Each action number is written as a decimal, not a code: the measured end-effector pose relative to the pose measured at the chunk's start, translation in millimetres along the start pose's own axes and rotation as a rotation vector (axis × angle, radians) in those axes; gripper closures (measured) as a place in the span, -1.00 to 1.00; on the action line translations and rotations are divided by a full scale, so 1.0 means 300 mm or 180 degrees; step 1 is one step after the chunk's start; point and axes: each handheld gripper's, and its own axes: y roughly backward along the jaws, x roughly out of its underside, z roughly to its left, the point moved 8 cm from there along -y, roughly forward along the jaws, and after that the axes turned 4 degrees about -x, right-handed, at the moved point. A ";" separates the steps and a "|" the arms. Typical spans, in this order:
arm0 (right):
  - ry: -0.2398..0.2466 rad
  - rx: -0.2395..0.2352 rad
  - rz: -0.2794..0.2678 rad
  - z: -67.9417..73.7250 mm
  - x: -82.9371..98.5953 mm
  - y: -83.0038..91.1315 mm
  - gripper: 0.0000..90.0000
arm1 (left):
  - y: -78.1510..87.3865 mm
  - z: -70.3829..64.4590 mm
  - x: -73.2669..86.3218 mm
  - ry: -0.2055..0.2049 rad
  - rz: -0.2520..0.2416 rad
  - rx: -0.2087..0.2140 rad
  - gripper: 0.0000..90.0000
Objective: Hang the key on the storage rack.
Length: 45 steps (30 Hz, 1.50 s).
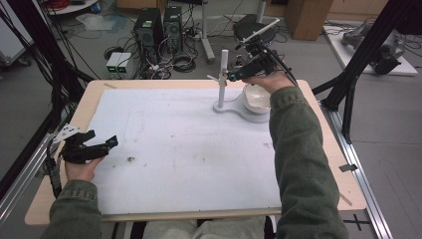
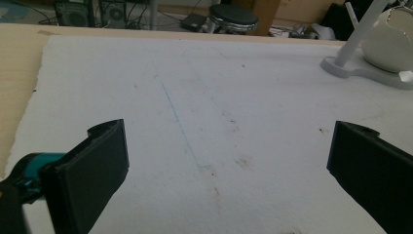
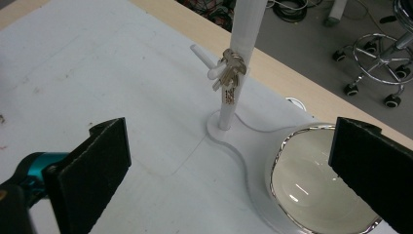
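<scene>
At the far side of the desk [image 1: 318, 164], the right hand-held gripper [image 1: 230, 75] is held with its jaws spread wide and empty just beside the white stand [image 3: 242, 53], on whose side peg a bunch of keys [image 3: 229, 73] is hung, clear of both jaws. The silver-rimmed bowl [image 3: 311, 187] is seated on the stand's base, beside the post. Near the desk's left edge, the left hand-held gripper [image 1: 102, 145] is kept released as well, low over the white mat [image 2: 219, 117].
</scene>
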 end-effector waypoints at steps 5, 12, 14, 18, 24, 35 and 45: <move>-0.0035 0.0009 -0.0019 -0.009 0.037 0.018 -0.98 | 0.001 -0.001 0.000 0.0007 0.0002 0.0008 -0.96; -0.0063 -0.0001 -0.0081 -0.014 0.080 0.045 -0.98 | 0.003 0.001 -0.001 0.0023 0.0000 -0.0005 -0.96; -0.0072 0.0003 -0.0097 -0.017 0.096 0.051 -0.98 | 0.004 0.000 -0.001 0.0017 0.0005 0.0003 -0.96; -0.0098 0.0017 -0.0126 -0.025 0.125 0.058 -0.98 | 0.005 -0.004 -0.001 0.0021 -0.0003 0.0006 -0.96; -0.0138 0.0001 -0.0163 -0.035 0.186 0.074 -0.98 | 0.007 -0.002 -0.001 0.0027 -0.0001 0.0000 -0.96; -0.0183 0.0084 -0.0184 -0.046 0.272 0.085 -0.98 | 0.009 -0.001 -0.001 0.0028 0.0004 0.0003 -0.96; -0.0303 0.0030 -0.0332 -0.044 0.356 0.097 -0.98 | 0.009 -0.001 0.000 0.0029 0.0008 0.0001 -0.96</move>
